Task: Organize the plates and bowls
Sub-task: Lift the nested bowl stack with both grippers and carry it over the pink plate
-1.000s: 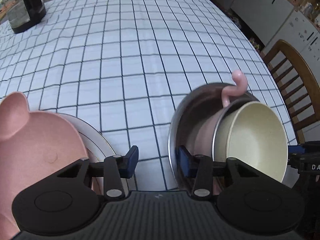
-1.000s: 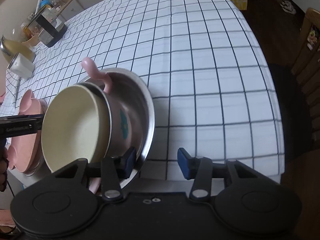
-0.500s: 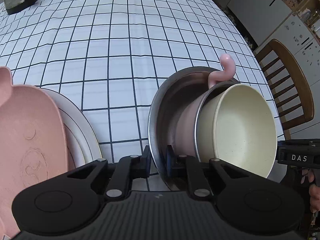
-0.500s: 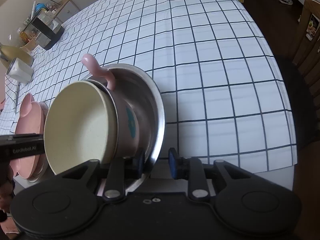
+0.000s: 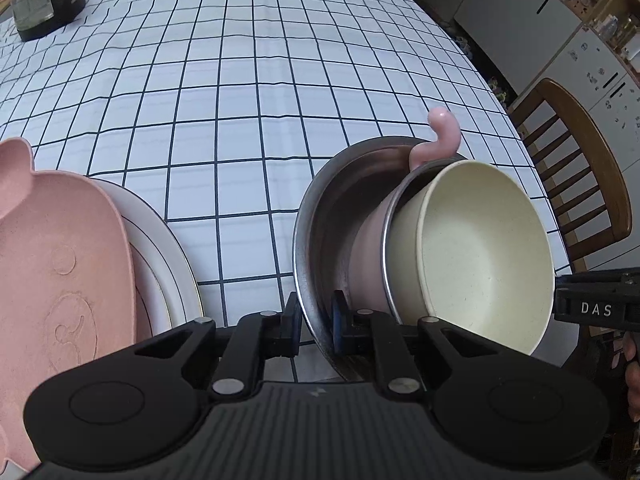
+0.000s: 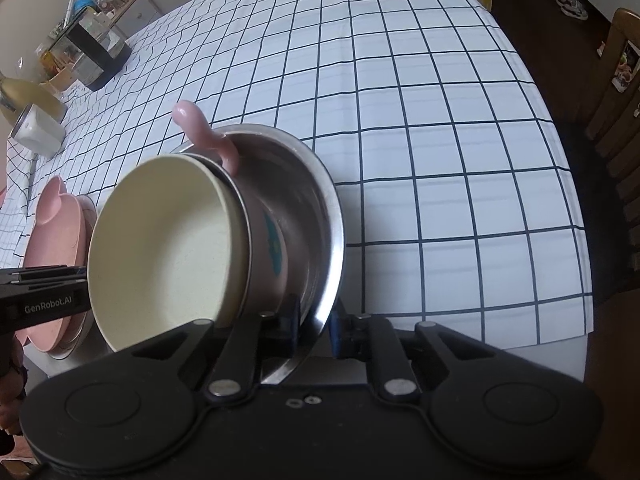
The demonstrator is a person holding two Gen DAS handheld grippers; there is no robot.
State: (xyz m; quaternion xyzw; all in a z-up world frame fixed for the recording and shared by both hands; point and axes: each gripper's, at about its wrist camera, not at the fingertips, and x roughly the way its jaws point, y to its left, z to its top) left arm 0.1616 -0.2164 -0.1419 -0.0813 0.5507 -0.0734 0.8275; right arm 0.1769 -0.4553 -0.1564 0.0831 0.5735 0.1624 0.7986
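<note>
Item 1, far left: pink plate (image 5: 52, 264), eared outline, moulded relief, matte; judged light, stiff, not brittle. It rests on a white plate (image 5: 160, 252) with a thin dark rim line, probably ceramic, heavier and chippable. Both sit at the near edge of the checked tablecloth (image 5: 240, 100); best taken at the exposed rim.

Item 2, centre: left gripper (image 5: 316, 326), fingers pinching the steel bowl (image 5: 320, 216) at its near rim, one pad inside, one outside.

Item 3, centre-right: nested stack, tipped steeply on edge. The steel bowl is outermost: thin, rigid, polished, judged slippery under rubber pads. Inside it, a pink cup (image 5: 370, 244) with a curled handle (image 5: 440, 132) and steel lip. Innermost, a cream bowl (image 5: 480, 256), speckled matte, probably light. The inner pieces sit loose, so tilting further may let them slide out.

Item 4, right: right gripper (image 6: 316, 324), fingers pressed onto the same steel rim from the opposite side.
</note>
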